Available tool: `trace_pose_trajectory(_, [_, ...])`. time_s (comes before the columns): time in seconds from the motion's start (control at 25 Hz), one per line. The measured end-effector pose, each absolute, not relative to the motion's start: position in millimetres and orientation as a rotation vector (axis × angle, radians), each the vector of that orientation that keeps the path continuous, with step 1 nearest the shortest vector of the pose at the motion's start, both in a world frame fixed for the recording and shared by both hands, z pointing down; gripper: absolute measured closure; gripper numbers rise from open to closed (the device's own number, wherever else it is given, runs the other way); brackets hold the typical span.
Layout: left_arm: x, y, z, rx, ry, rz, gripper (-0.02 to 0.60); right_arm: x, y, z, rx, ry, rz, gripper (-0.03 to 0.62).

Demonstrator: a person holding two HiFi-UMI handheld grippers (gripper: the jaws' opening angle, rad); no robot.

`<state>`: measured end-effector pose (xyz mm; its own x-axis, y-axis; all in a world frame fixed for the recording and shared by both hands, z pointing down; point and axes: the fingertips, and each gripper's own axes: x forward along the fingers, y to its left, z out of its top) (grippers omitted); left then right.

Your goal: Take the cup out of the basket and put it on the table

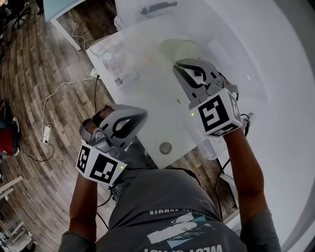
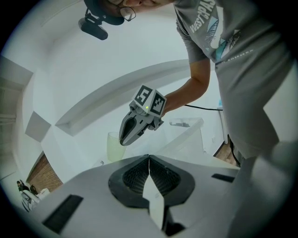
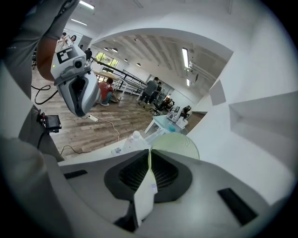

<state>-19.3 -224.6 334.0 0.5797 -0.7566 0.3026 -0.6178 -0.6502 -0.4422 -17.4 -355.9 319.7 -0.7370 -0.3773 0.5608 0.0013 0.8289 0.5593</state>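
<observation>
A pale green translucent cup [image 1: 181,49] stands upright on the white table [image 1: 147,103], far of centre. My right gripper [image 1: 178,67] comes down on its near rim. In the right gripper view the jaws are shut on the thin cup wall [image 3: 150,151], with the cup's round mouth [image 3: 179,145] just beyond them. From the left gripper view the right gripper [image 2: 123,140] tips onto the cup [image 2: 113,148]. My left gripper [image 1: 141,115] hovers by the table's near left edge, shut with nothing in it [image 2: 149,159].
A clear plastic bin [image 1: 156,11] stands at the table's far end. Clear bottles and small containers [image 1: 112,56] crowd the far left corner. A round grommet [image 1: 166,147] sits near the front edge. Cables [image 1: 54,96] run over the wood floor at left.
</observation>
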Motion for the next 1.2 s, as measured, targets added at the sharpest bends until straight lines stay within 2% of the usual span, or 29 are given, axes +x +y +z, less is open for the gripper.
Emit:
trace_pose_trajectory(0.6, [-20, -180, 340, -2.501, 1.214, -0.694, 0.571, -20, -237, 302, 0.191, -2.419, -0.699, 0.565])
trace_pose_trajectory(1.2, [-34, -150, 376, -2.515, 1.357, -0.730, 0.571, -29, -167, 364, 0.007, -2.397, -0.619, 0.565])
